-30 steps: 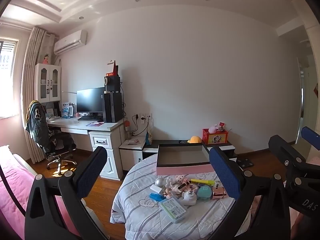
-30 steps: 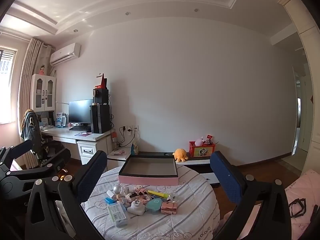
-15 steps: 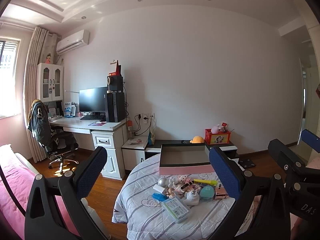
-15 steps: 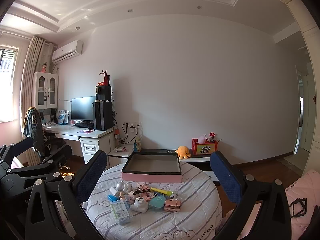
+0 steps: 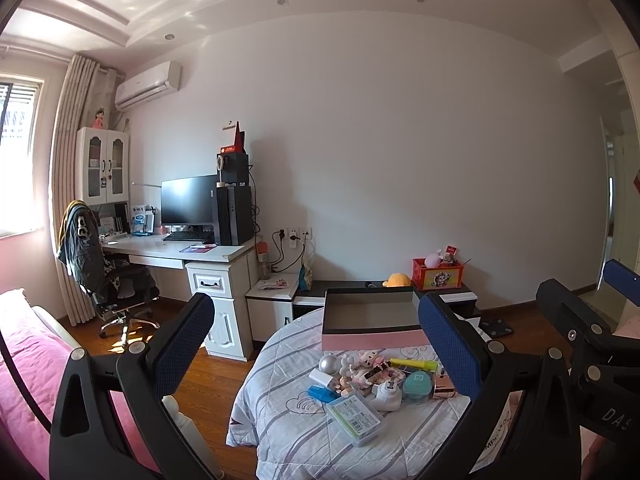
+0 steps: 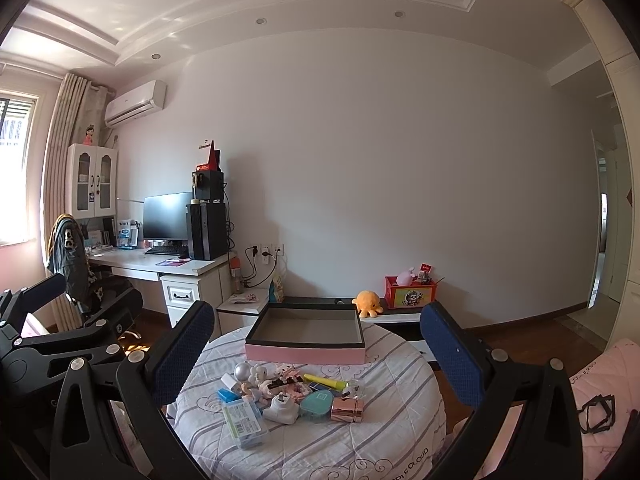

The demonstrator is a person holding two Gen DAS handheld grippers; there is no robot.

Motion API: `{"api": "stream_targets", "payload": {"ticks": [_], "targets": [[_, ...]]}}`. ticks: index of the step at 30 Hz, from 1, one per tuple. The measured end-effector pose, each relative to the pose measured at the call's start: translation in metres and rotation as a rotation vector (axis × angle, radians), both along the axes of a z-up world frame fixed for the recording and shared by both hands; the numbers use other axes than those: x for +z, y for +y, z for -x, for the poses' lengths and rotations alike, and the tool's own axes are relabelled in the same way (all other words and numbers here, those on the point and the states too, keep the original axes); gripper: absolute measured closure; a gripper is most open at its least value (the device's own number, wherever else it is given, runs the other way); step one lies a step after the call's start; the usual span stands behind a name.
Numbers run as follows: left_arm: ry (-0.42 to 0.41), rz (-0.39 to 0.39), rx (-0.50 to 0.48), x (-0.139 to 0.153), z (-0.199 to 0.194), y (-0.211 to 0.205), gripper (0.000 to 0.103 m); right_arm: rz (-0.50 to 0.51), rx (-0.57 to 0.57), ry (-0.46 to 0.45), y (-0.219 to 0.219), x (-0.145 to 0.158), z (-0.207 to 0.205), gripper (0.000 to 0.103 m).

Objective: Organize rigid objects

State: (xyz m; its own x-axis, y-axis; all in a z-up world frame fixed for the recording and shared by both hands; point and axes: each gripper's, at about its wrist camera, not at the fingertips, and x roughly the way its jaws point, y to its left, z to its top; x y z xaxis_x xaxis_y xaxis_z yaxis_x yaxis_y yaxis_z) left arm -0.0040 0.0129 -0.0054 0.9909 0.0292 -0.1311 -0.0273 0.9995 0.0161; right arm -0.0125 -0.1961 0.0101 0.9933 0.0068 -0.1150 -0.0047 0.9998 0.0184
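Right wrist: rectangular pink box (image 6: pixel 305 354), round quilted table (image 6: pixel 400 384), possibly striped.

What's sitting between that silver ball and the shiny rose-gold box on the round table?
In the right wrist view, between the silver ball and the rose-gold box lie small figurines, a white plug adapter and a teal case.

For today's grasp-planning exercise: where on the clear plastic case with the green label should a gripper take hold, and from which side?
Grip the clear plastic case across its two long edges, coming from above. It lies flat on the round table at the near-left edge of the pile, so its narrow width would likely fit between open fingers. Its near and left sides look unobstructed; the blue item sits close behind.
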Motion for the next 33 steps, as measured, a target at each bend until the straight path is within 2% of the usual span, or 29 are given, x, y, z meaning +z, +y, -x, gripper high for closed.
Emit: {"api": "stream_targets", "payload": {"ticks": [33], "targets": [[0.005, -0.003, 0.005, 0.0000, 0.0011, 0.0010, 0.000, 0.000, 0.002, 0.001, 0.0005, -0.0023, -0.0007, 0.000]]}}
